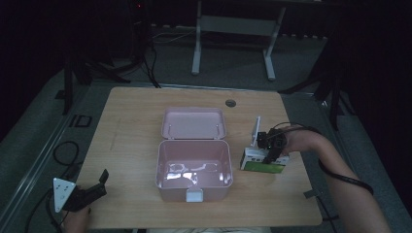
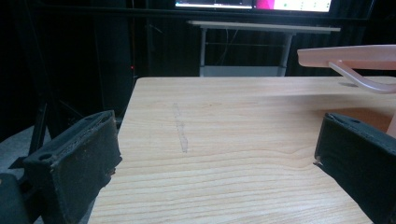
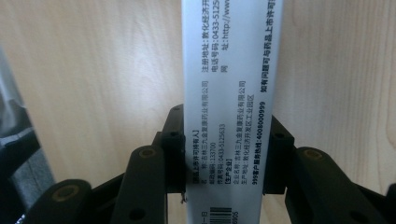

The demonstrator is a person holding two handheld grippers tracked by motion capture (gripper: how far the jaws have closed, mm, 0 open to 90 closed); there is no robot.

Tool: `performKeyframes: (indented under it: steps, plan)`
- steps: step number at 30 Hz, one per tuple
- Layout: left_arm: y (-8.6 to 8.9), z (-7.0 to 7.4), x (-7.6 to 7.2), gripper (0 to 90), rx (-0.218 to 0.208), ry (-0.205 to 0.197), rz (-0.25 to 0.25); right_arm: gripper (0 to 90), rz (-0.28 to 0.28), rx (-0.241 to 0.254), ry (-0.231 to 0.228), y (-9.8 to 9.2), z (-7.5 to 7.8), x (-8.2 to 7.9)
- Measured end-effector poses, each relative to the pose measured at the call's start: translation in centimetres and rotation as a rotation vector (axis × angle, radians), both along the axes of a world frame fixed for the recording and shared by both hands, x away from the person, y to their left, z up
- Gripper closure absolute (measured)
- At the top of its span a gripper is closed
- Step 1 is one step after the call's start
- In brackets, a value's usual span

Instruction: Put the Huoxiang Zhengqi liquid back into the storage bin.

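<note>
Clamping a white-and-green box (image 1: 263, 161) at right of centre in the high view, my right gripper (image 1: 270, 154) presses both jaws on its printed side (image 3: 232, 116). A pink open case (image 1: 193, 170) sits centre. My left gripper (image 1: 92, 190), lower left, stands apart, empty.

Light wooden table (image 1: 136, 126) with two things at its middle and right

An open pink storage box (image 1: 193, 167), lid laid back, sits at the centre; right of it is a white-and-green carton (image 1: 255, 162), seemingly resting on the wood. A small round grommet (image 1: 231, 103) marks the far edge.
</note>
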State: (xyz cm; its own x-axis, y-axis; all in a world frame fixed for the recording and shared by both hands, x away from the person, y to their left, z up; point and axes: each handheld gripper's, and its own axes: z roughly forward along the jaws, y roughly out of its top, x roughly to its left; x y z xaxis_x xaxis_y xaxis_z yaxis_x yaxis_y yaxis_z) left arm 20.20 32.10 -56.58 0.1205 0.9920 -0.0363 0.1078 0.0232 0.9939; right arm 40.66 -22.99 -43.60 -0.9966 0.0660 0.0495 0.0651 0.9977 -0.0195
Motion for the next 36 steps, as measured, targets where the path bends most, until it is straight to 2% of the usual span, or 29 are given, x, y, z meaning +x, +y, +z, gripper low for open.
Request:
performKeyframes:
  steps: [5,11,16,19,23,28,36]
  plan:
    - [0.0,0.0,0.0,0.2,0.0,0.0,0.001,61.6,-0.005,-0.008,-0.004,0.3,0.8,-1.0]
    - [0.0,0.0,0.0,0.2,-0.001,-0.001,0.001,61.6,-0.013,0.015,0.0,0.4,1.8,-2.2]
    - [0.0,0.0,0.0,0.2,-0.001,-0.001,0.001,61.6,-0.005,0.001,-0.008,0.6,2.8,-3.3]
    - [0.0,0.0,0.0,0.2,-0.001,0.0,0.002,61.6,-0.009,0.002,-0.015,0.7,3.8,-3.7]
    - [0.0,0.0,0.0,0.2,-0.001,-0.001,0.002,61.6,-0.019,0.034,-0.007,0.7,5.6,-3.9]
    - [0.0,0.0,0.0,0.2,-0.002,-0.001,0.003,61.6,-0.018,0.008,-0.045,1.3,7.6,-4.1]
    - [0.0,0.0,0.0,0.2,-0.003,-0.002,0.002,61.6,-0.011,0.016,-0.064,2.3,10.1,-4.4]
